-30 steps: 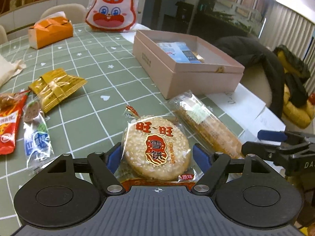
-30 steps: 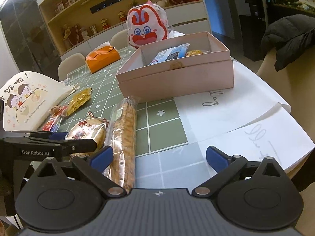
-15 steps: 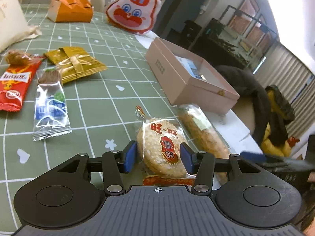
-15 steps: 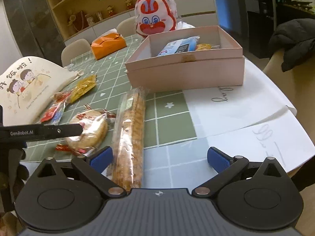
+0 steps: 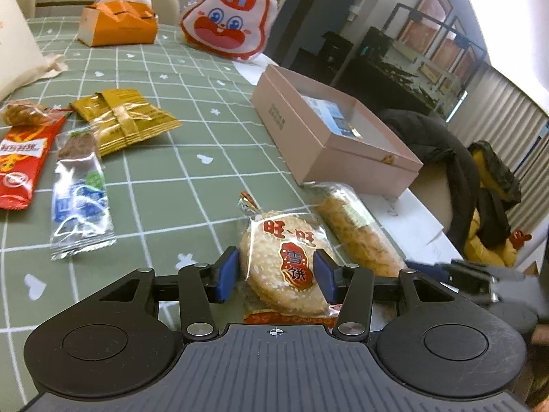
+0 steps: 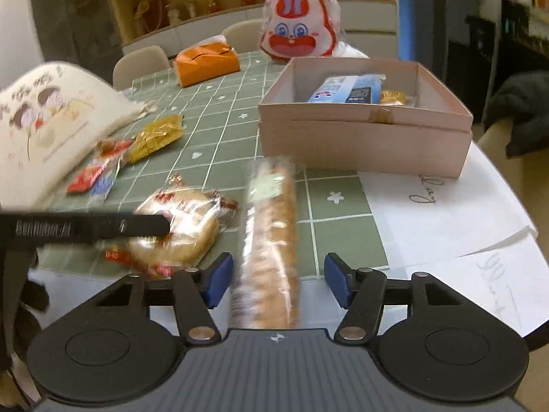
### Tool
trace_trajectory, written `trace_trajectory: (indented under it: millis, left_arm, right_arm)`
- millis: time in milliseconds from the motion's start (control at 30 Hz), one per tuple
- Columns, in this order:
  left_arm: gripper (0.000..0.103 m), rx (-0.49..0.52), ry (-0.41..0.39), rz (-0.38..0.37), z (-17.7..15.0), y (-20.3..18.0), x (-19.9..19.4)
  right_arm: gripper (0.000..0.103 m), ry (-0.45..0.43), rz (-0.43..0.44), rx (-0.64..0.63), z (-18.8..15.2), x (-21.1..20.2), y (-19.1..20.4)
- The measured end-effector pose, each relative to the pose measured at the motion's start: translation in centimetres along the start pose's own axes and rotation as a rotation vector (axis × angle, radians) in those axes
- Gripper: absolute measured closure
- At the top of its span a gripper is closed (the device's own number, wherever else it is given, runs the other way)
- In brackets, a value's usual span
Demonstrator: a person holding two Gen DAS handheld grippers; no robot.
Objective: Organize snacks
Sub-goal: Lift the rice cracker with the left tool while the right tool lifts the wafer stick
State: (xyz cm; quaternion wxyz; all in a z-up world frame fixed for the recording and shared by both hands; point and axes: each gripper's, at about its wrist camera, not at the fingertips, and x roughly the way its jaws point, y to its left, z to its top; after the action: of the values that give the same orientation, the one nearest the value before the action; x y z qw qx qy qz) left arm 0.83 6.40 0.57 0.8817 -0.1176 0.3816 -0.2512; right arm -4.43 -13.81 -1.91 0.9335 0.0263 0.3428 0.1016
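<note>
My left gripper is shut on a round rice cracker pack, its blue pads pressed on both sides; the pack also shows in the right wrist view. My right gripper is open, its fingers on either side of a long clear-wrapped biscuit roll, not touching it. The roll also shows in the left wrist view. The open pink box holds a blue packet and a small yellow snack. The box also shows in the left wrist view.
On the green grid tablecloth lie a yellow pack, a blue-silver bar and a red pack. An orange tissue box, a rabbit bag, a cartoon cloth bag and white papers are nearby.
My left gripper has closed onto the rice cracker pack. My right gripper has moved left over the biscuit roll, which now lies between its open fingers.
</note>
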Motion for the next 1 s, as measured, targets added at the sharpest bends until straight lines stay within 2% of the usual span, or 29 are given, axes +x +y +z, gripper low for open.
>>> trace_trajectory:
  millis: [100,167,267,367,467,600,700,733,867,1000]
  left_arm:
    - [0.050,-0.014,0.016,-0.024,0.4,-0.5,0.9]
    - [0.045,0.008,0.022,-0.018,0.5,-1.3,1.2]
    - [0.042,0.113,0.038,0.037,0.3,-3.1,1.6]
    - [0.035,0.234,0.057,0.071,-0.1,-5.1,2.0]
    - [0.034,0.355,0.042,0.104,-0.5,-6.9,2.0]
    - [0.027,0.445,0.056,0.128,-1.0,-8.6,2.6]
    - [0.026,0.473,0.131,0.104,-1.4,-9.1,3.8]
    - [0.025,0.504,0.117,0.115,-1.8,-9.5,4.0]
    - [0.031,0.469,0.103,0.097,-1.6,-9.1,3.9]
    - [0.041,0.410,0.072,0.083,-1.5,-8.0,2.5]
  right_arm:
    - [0.043,-0.008,0.031,-0.030,-0.7,-0.6,0.7]
    - [0.043,-0.013,0.035,-0.051,-1.1,-1.0,1.1]
    - [0.043,-0.019,0.014,-0.089,-1.5,-1.3,1.6]
    - [0.041,-0.014,-0.015,-0.107,-1.2,-1.5,1.2]
    - [0.026,-0.054,-0.058,-0.081,-1.2,-2.5,-0.2]
    - [0.023,-0.092,-0.098,-0.049,-1.0,-4.0,-1.9]
    - [0.021,-0.115,-0.126,-0.052,-0.9,-4.8,-2.6]
    - [0.021,-0.119,-0.136,-0.051,-0.9,-4.9,-2.9]
    - [0.019,-0.114,-0.158,-0.026,-0.7,-4.7,-3.4]
    - [0.017,-0.106,-0.183,-0.049,-0.6,-4.1,-3.0]
